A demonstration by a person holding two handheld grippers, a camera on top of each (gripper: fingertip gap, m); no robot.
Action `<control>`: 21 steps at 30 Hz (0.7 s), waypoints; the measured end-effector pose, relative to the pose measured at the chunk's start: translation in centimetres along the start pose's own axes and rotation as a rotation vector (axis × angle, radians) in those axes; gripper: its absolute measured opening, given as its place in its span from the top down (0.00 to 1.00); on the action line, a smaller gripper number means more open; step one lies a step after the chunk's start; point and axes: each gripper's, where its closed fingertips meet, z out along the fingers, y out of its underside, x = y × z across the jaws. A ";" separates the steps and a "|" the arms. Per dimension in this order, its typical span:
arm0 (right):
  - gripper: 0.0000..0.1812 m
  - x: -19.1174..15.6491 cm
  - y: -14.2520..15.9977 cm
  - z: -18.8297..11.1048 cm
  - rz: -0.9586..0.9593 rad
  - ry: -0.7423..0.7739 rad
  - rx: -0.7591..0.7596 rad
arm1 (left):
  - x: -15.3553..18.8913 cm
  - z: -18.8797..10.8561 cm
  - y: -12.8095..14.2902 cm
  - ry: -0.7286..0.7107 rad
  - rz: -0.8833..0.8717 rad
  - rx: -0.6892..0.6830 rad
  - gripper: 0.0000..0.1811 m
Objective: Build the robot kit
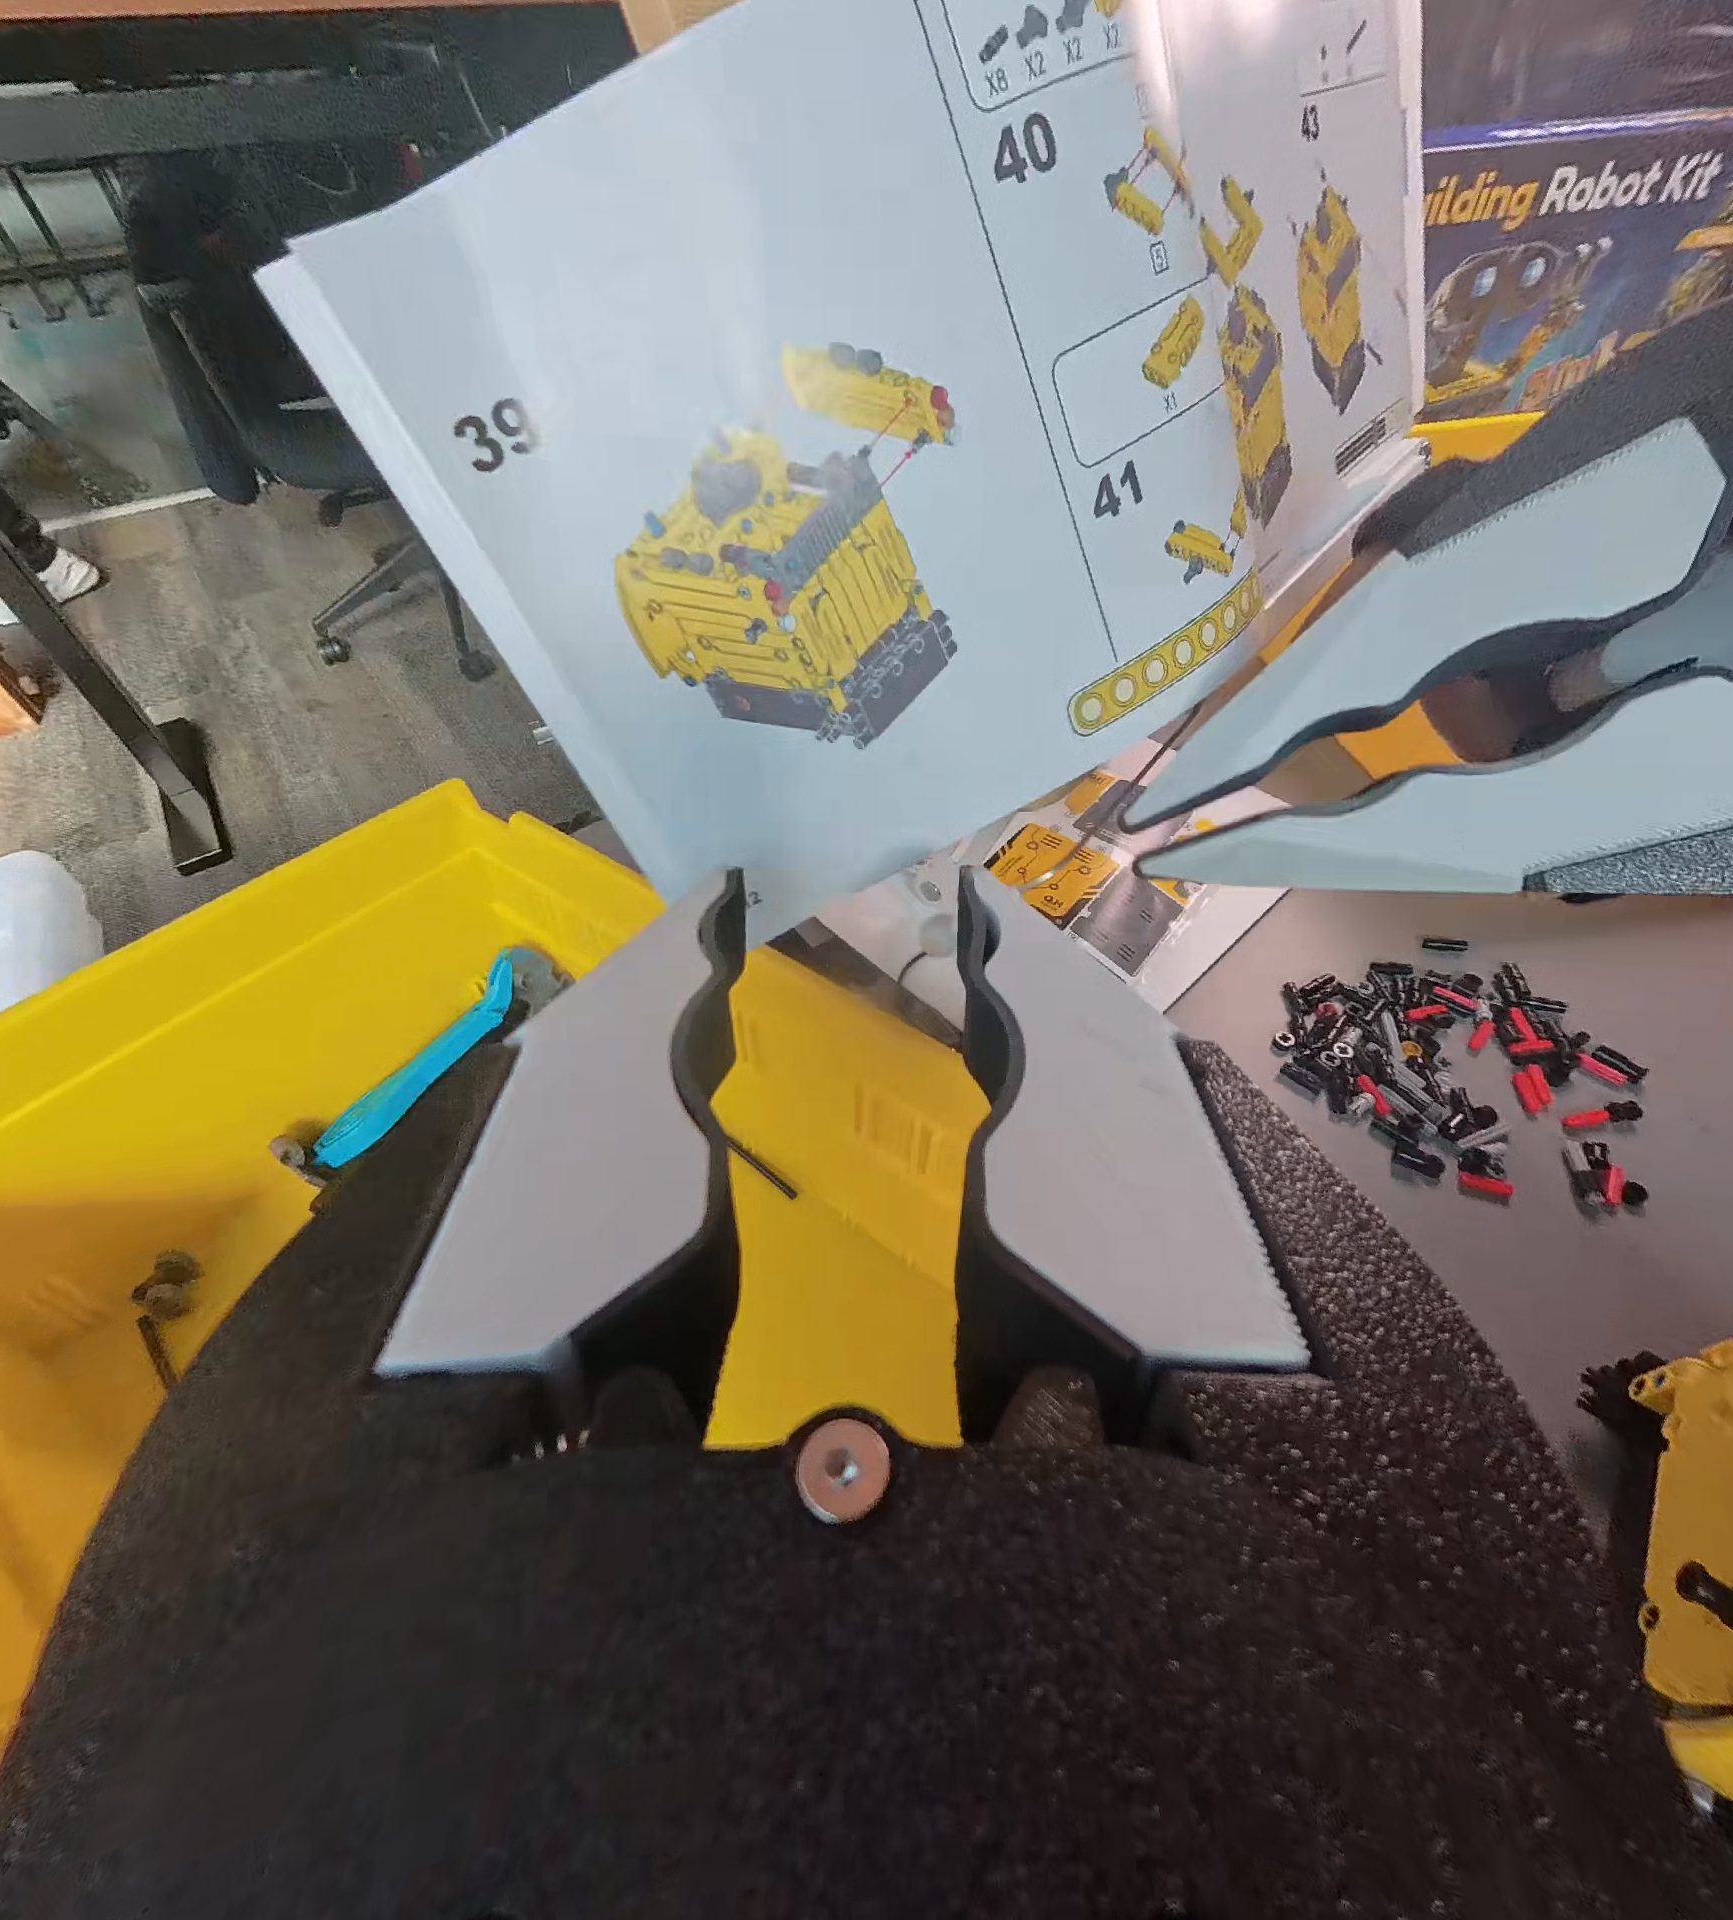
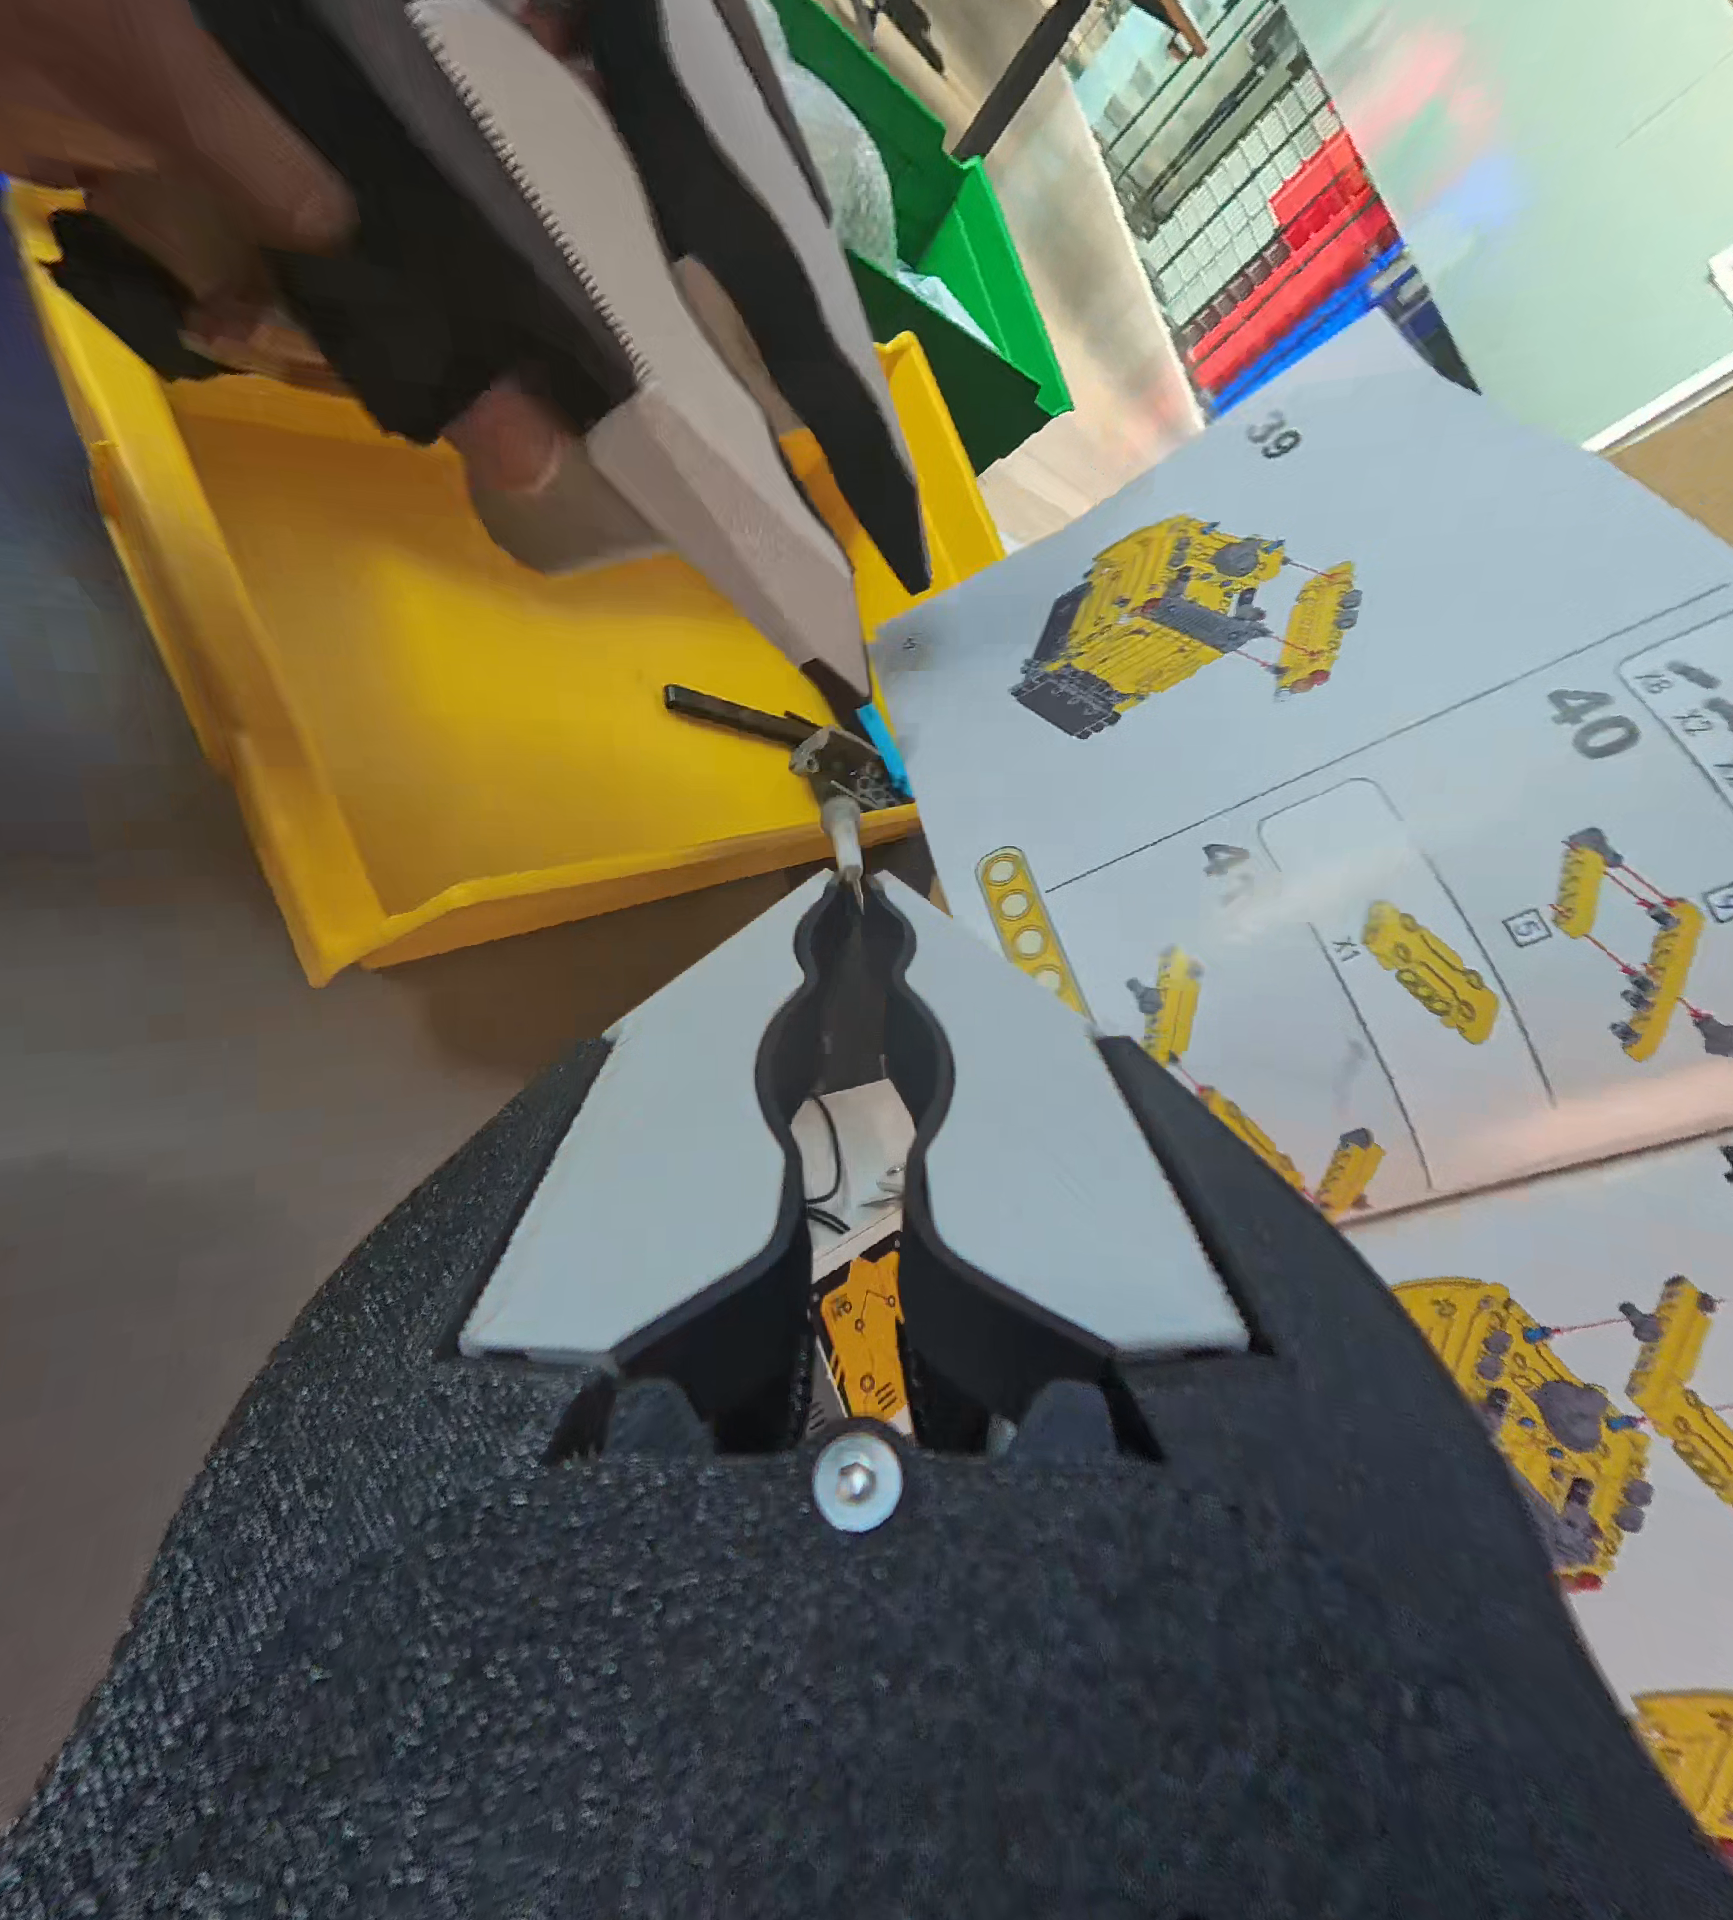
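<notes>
We see the instruction booklet (image 1: pixel 789 436) raised above the yellow bin (image 1: pixel 218 1039); our left hand-held gripper (image 1: pixel 846 883) is spread at its lower edge; our right hand-held gripper (image 2: pixel 849 883) is nearly pressed together, pinching its page edge; loose pins (image 1: pixel 1454 1060) lie on the bench (image 1: pixel 1309 1299).

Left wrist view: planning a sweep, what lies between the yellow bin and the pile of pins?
A sticker sheet lies there, shown in the left wrist view; the open left gripper hides part of the stretch.

Open instruction booklet (image 1: pixel 737 436), white pages with yellow model drawings, held up tilted above yellow bin (image 1: pixel 166 997), page edge pinched by right hand-held gripper (image 1: pixel 1137 842).
</notes>
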 end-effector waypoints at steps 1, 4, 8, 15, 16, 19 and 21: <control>0.96 -1.0 0.0 -0.4 -0.001 -0.056 0.002 | -0.3 -0.6 -0.1 0.019 -0.017 0.007 0.78; 0.89 0.2 -1.6 -2.5 0.101 0.005 0.081 | -2.0 -2.0 -1.1 0.008 -0.087 0.063 0.77; 0.59 7.8 -1.9 -5.6 0.477 0.353 0.192 | -2.7 -2.2 -2.3 -0.010 -0.179 0.135 0.74; 0.67 10.0 1.9 -3.2 0.404 0.579 0.057 | -1.1 -0.7 -2.7 0.070 -0.291 0.166 0.73; 0.70 10.0 1.9 -3.5 0.423 0.569 0.087 | -1.0 -0.8 -2.6 0.060 -0.267 0.160 0.74; 0.71 9.7 1.6 -3.9 0.488 0.492 0.186 | -0.9 -1.0 -2.4 0.024 -0.187 0.145 0.78; 0.73 9.8 1.5 -4.2 0.543 0.438 0.232 | -0.9 -0.8 -2.5 0.005 -0.164 0.136 0.78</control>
